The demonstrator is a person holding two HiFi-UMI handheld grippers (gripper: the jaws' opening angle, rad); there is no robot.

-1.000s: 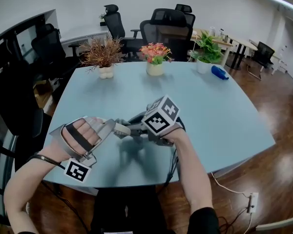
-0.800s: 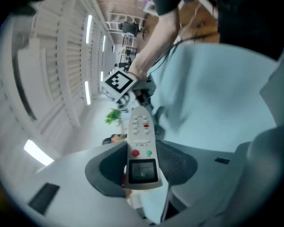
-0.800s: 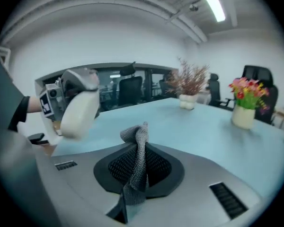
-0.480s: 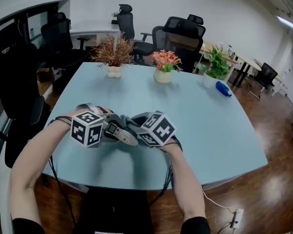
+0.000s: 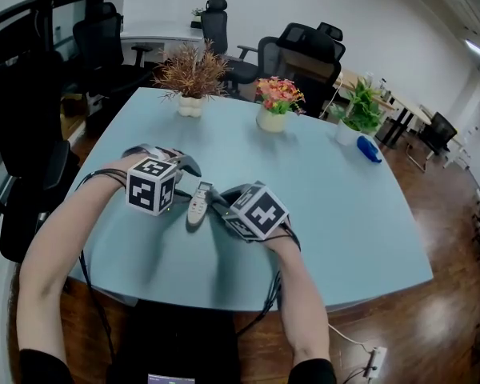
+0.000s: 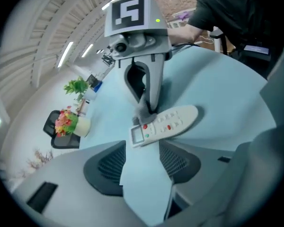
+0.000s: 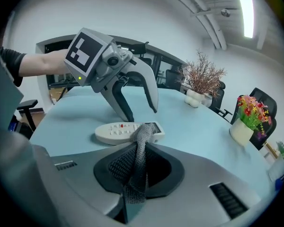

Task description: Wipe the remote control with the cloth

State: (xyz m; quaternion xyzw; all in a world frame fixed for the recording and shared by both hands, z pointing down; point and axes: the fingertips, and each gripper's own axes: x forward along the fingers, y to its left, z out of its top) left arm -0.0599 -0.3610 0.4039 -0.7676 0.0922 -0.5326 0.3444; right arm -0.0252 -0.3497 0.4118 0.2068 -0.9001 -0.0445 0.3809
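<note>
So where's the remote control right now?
In the head view the remote control lies on the blue table, between the left gripper and the right gripper, which holds the cloth.

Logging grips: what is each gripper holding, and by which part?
Right gripper pinches the cloth, bunched lengthwise between its jaws. Left gripper, jaws just opening, holds nothing; the remote lies on the table.

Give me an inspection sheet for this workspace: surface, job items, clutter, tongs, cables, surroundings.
Surface: light blue table.
Job's things: remote control lies flat on the table; grey cloth touches its display end.
Clutter: dried plant, flower pot, green plant and blue object along the far side.
Tongs: left tongs open, just been opening, nothing between them; right tongs shut on the cloth.
Cables: black cable under the left arm; power strip on the floor.
Surroundings: office chairs, wooden floor.
</note>
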